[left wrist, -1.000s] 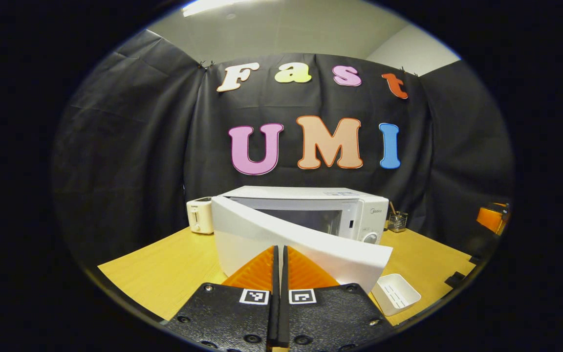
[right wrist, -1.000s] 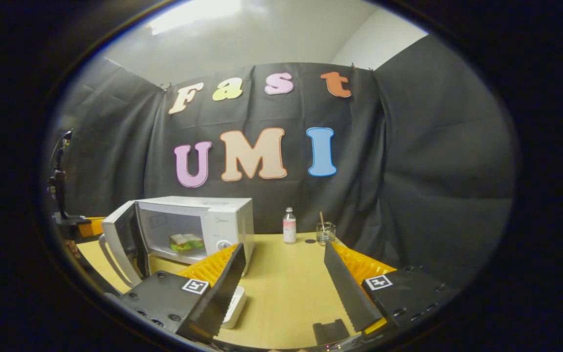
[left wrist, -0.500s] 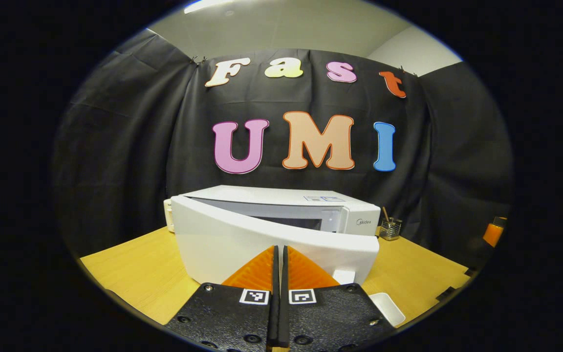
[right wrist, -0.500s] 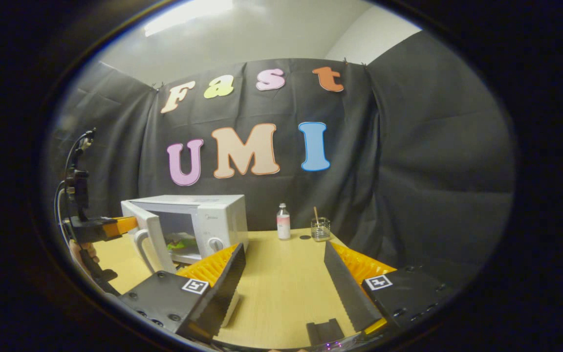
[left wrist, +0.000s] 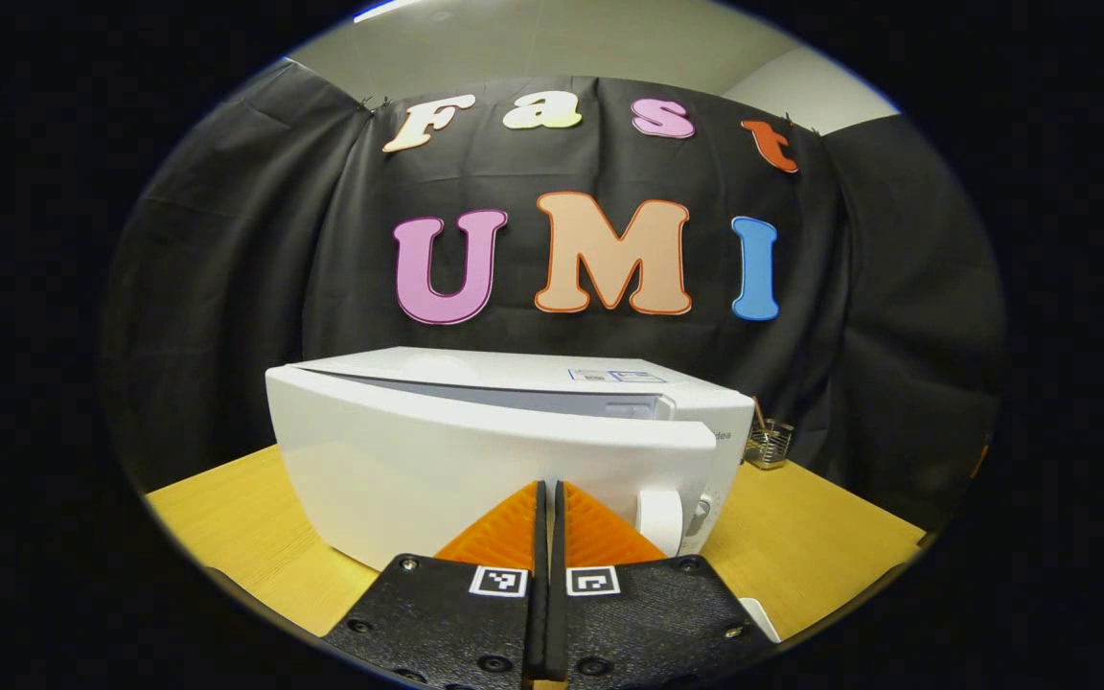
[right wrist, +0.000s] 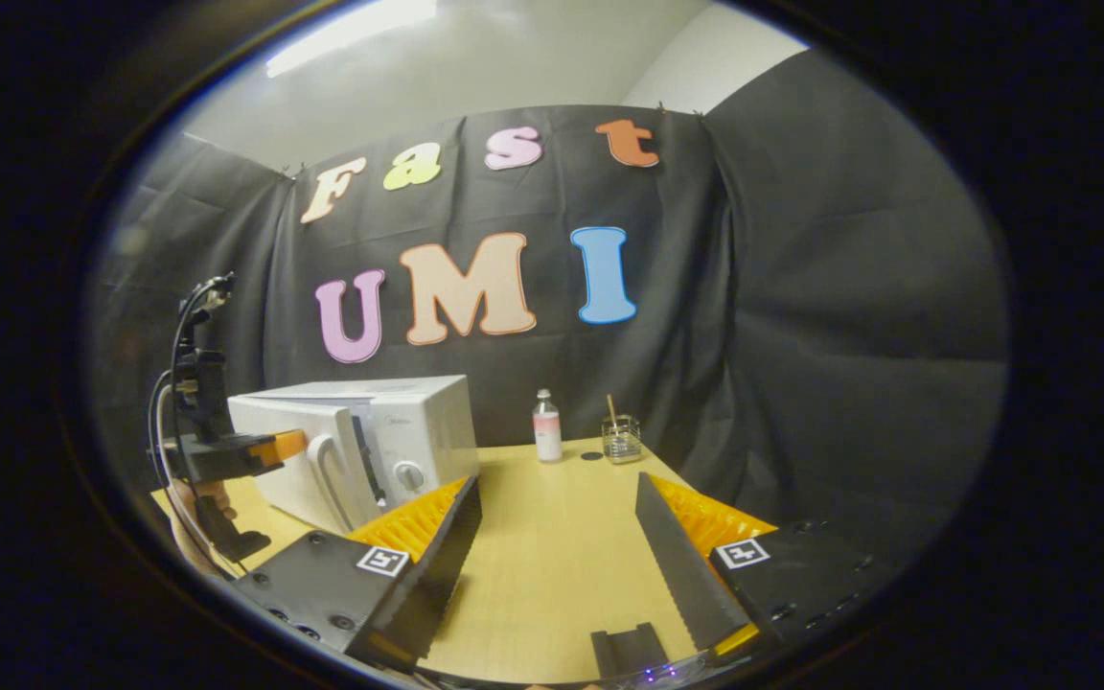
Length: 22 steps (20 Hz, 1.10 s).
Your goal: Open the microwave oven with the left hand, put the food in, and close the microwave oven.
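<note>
Now the left gripper (left wrist: pixel 546 494), fingers pressed together, touches the nearly closed microwave door (left wrist: pixel 475 460); the right gripper (right wrist: pixel 557 508) hangs spread above the desk (right wrist: pixel 552 537).

We see the right gripper (right wrist: pixel 557 537) low in the right gripper view, its two fingers (right wrist: pixel 442 561) spread wide apart with nothing between them, hovering over the wooden table (right wrist: pixel 552 517). At the left stands the white microwave (right wrist: pixel 418 426), its door (right wrist: pixel 308 460) nearly closed, a narrow dark gap showing at the handle side. The left gripper (right wrist: pixel 279 447) touches the door's front, with cables rising above it and a hand (right wrist: pixel 212 498) just under it. Behind, near the black cloth wall, a small bottle (right wrist: pixel 545 426) with a pink label stands beside a glass jar (right wrist: pixel 620 439) holding a stick. A small dark block (right wrist: pixel 624 650) sits at the table's near edge.
</note>
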Motion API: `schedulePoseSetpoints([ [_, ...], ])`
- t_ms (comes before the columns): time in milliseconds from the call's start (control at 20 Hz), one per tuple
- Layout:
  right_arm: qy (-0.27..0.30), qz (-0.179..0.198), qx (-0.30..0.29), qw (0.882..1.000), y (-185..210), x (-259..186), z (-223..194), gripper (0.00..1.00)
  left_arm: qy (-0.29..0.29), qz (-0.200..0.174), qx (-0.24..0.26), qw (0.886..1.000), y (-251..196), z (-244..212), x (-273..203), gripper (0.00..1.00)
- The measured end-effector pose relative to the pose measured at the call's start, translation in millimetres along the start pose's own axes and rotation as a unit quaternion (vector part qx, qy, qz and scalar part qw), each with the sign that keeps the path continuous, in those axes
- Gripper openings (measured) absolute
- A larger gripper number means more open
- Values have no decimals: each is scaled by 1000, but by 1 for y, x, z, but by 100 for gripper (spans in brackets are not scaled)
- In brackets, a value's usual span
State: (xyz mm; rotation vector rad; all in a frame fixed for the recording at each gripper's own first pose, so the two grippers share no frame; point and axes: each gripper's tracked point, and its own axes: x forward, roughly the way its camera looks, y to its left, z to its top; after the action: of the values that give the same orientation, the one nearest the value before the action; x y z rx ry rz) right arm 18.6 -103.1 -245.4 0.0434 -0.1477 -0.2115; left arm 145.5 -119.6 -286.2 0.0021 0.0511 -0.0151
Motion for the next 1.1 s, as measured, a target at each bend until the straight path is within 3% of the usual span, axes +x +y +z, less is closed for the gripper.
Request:
schedulePoseSetpoints([
  [50,1,1,3,1000,-1,0,-1,92,3,1,1,1000,0,-3,4,1],
  [100,3,1,6,1000,-2,1,-2,99,7,1,1,1000,-2,-5,8,1],
  [150,3,0,8,1000,-3,1,-3,92,10,0,2,1000,-4,-6,13,1],
  [850,26,6,-1,1000,3,11,-20,92,1,7,3,1000,-7,-2,34,1],
  [900,26,2,-1,1000,1,12,-19,99,2,7,1,1000,-6,-2,35,1],
  [1000,23,0,-1,1000,1,11,-17,100,1,7,3,1000,-8,-3,35,1],
  [1050,23,-2,0,1000,0,11,-18,92,1,7,6,1000,-6,-3,34,1],
  [1100,24,-2,1,1000,0,12,-19,92,2,8,10,1000,-7,-2,35,1],
])
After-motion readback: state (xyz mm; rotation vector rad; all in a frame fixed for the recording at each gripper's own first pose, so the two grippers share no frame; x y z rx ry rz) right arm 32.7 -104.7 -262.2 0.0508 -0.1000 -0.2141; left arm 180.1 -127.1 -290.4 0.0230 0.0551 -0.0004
